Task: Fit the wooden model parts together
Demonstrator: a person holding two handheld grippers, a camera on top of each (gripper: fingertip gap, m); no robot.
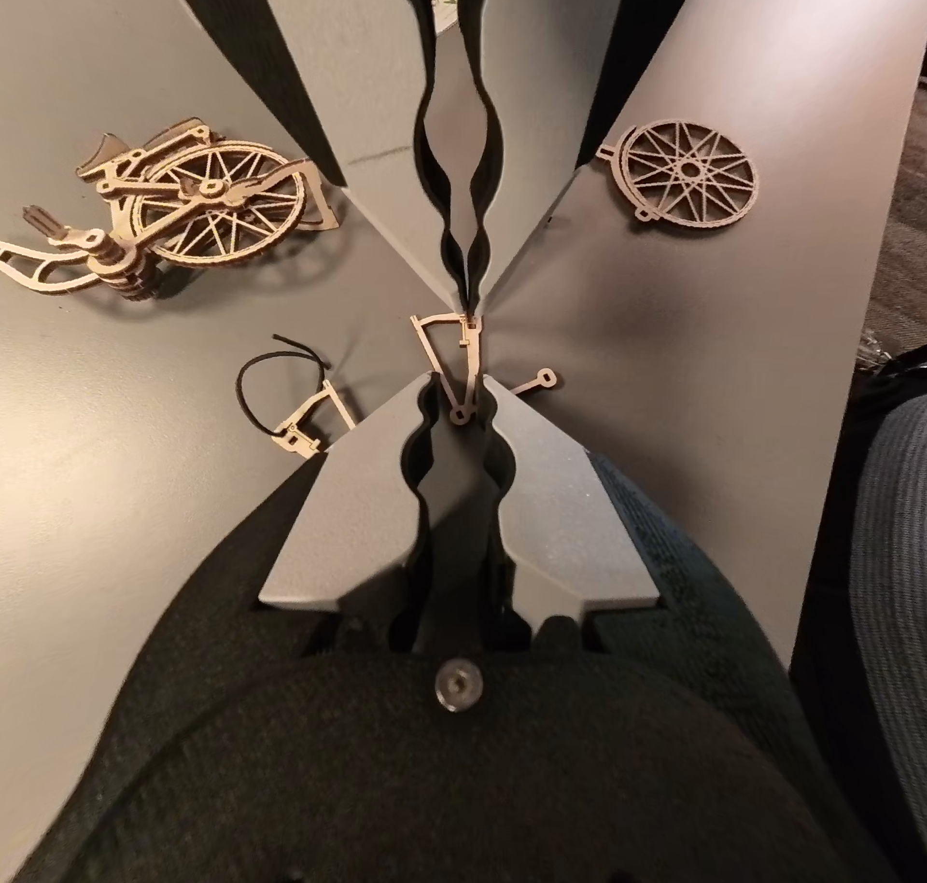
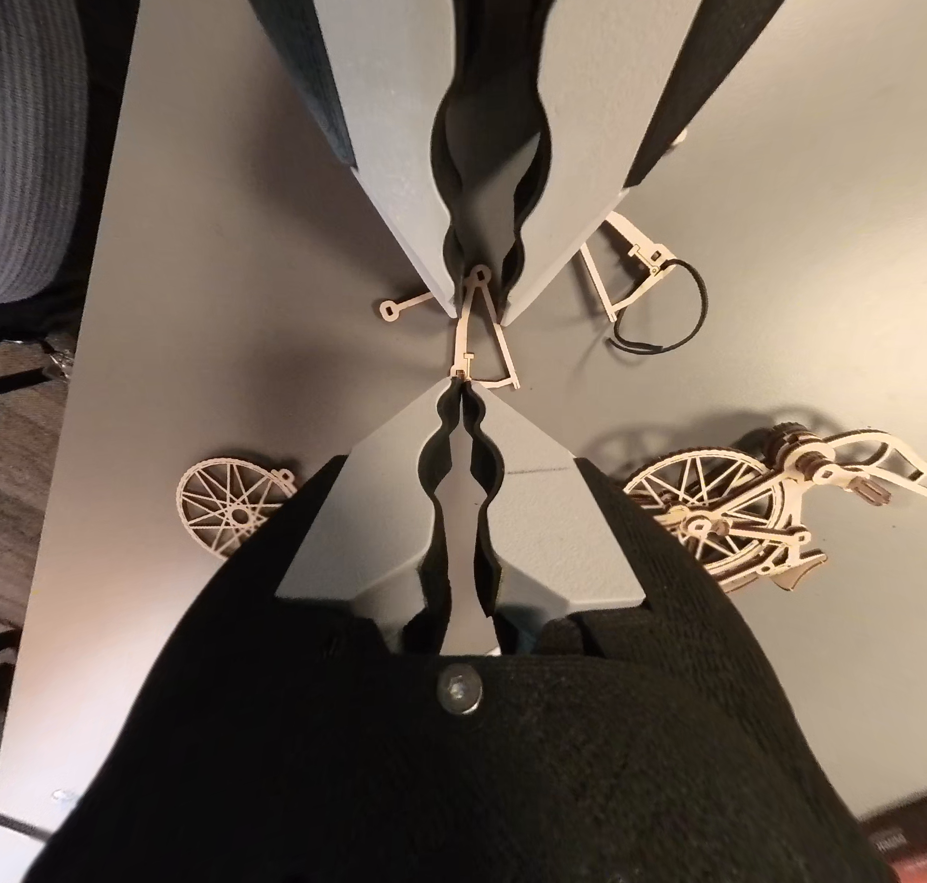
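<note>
Left claw (image 1: 464,397) and right claw (image 2: 462,382) each pinch the wooden frame piece (image 1: 451,357); no legible writing.

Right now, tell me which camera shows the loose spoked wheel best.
The left wrist view: the loose spoked wheel lies flat on the grey table, whole and unobstructed, rim, spokes and hub all clear. In the right wrist view the wheel is partly hidden behind the right gripper, so only its left portion shows.

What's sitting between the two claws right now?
Only the thin triangular wooden frame piece: the left claw pinches its ringed end, the right claw its notched end. Both wrist views show it.
</note>
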